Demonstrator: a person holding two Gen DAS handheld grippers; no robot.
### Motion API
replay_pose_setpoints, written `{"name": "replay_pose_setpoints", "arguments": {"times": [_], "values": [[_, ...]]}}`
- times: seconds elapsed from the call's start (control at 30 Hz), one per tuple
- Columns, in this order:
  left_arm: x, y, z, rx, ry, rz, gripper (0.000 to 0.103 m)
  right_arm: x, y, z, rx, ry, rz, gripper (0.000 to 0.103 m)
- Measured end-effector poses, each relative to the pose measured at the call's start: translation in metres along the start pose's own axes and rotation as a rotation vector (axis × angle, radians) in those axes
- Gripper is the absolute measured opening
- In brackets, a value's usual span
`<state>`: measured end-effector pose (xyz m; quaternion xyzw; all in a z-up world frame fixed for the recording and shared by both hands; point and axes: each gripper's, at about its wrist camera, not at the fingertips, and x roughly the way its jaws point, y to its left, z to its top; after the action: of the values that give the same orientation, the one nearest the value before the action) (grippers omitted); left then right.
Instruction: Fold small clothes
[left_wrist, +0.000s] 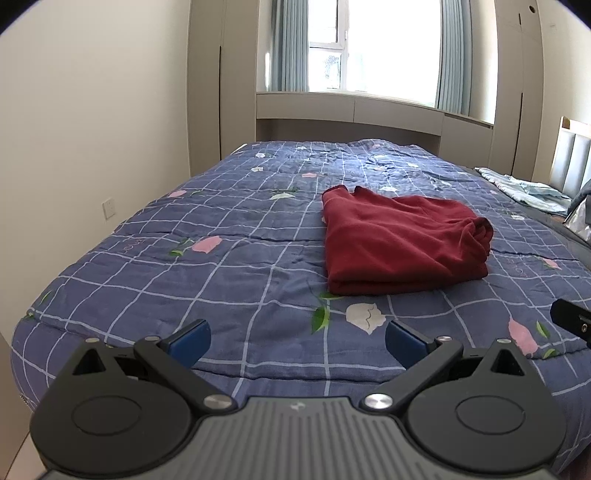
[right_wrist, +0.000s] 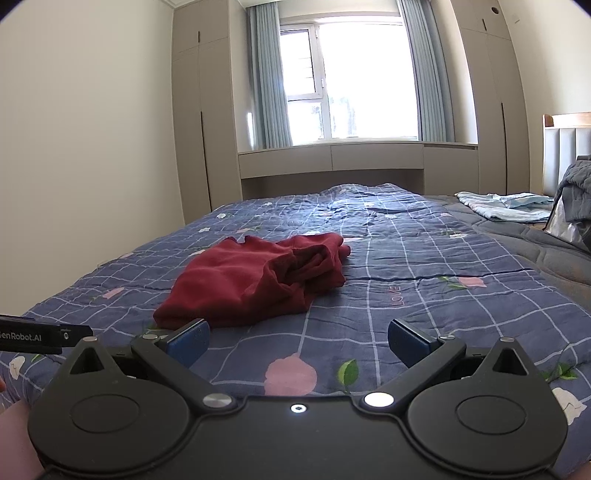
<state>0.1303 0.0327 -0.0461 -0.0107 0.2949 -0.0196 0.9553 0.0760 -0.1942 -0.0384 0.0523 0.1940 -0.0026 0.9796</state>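
Item: red garment (left_wrist: 399, 240), folded in layers, mid-bed on the checked quilt (left_wrist: 221, 266) | Handling, judged: soft, light, limp, likely to sag; pinch all layers at near folded edge | Left tool (left_wrist: 297, 341): released, empty | Right tool (right_wrist: 297, 341): released, empty, short of garment

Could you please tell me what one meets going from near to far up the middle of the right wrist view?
Right tool → pink flower print → red garment → far end of the quilt → window ledge → window.
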Motion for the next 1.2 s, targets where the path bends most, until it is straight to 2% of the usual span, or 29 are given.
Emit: {"name": "replay_pose_setpoints", "arguments": {"times": [1.2], "values": [[0.0003,0.0042,0.0028,-0.026,-0.004,0.018,0.103,-0.0031,0.0006,0.0009,-0.013,-0.011,-0.003,0.102]]}}
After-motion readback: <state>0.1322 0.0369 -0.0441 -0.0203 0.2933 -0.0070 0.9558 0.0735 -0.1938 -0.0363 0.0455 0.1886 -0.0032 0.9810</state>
